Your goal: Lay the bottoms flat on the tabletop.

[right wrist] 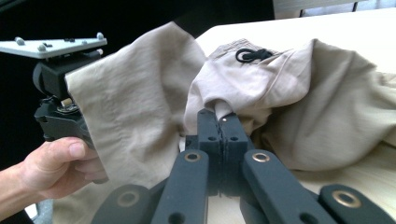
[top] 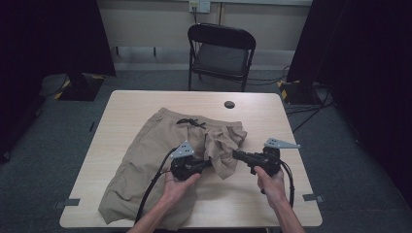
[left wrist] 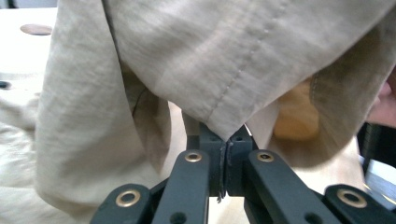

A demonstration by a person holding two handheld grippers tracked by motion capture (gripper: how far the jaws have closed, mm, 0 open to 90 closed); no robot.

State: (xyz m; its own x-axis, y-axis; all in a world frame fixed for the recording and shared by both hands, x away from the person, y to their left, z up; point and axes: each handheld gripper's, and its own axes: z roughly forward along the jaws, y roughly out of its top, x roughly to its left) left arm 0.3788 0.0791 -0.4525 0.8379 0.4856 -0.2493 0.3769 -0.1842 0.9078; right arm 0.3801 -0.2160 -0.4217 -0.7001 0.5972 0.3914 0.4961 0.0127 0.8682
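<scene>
Both grippers pinch the shorts (top: 160, 160): the left gripper (top: 210, 164) and the right gripper (top: 236, 155) face each other, cloth hanging between.

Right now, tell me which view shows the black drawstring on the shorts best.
The high view: the drawstring lies in full at the waistband of the spread shorts. The right gripper view shows it small and partly tucked behind a raised fold. In the left gripper view, hanging cloth fills the frame and I can't make it out.
</scene>
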